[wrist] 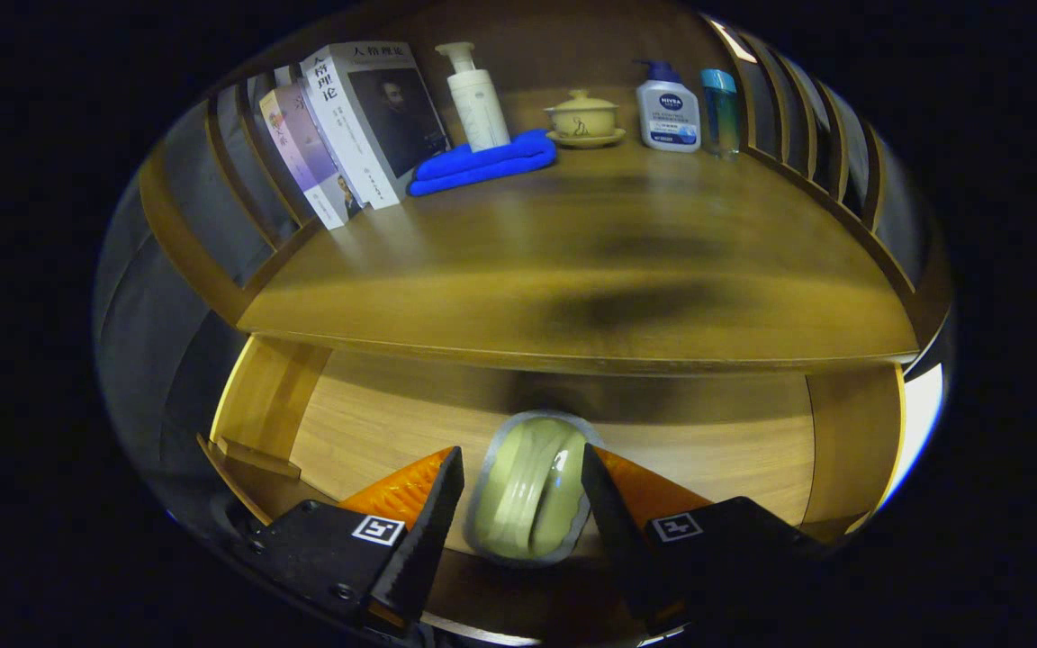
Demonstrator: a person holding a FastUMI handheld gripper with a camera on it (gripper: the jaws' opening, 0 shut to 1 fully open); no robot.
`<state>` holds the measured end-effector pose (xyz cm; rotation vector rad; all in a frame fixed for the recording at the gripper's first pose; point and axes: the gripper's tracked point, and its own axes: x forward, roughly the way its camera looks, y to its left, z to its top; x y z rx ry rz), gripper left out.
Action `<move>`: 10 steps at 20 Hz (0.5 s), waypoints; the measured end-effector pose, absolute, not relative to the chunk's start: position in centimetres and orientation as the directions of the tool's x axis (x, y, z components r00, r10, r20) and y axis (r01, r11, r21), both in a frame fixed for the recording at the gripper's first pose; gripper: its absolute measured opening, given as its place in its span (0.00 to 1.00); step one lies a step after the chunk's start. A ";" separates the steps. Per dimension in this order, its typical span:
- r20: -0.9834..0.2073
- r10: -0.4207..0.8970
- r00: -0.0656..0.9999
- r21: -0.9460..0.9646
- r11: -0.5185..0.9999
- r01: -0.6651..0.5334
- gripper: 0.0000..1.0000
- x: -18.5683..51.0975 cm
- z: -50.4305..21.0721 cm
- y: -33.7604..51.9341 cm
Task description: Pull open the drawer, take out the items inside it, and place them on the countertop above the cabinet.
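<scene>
Jaws: the gripper (523, 490) has both fingers pressed against the sides of a pale green ridged item (529, 486), so it is grasping it.
Item: sits squarely between the jaws, on edge, over the open drawer (374, 423) and just below the front lip of the table (572, 270). Whether it rests on the drawer floor or is lifted clear of it I cannot tell.
Risk, lip: lifting straight up would likely knock the item against the table's overhanging edge, because it sits close under that edge.
Risk, slip: the item looks glossy and rounded; a light clamp could let it rotate or drop into the drawer.
Risk, landing: the back of the table carries books (347, 126), a blue cloth (482, 162), pump bottles (478, 94) and a lidded cup (583, 117); reaching too deep could nudge them.
</scene>
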<state>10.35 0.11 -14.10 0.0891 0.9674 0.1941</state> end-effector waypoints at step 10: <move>-0.782 0.212 0.586 0.143 0.976 -0.162 0.09 10.0 -14.1 0.5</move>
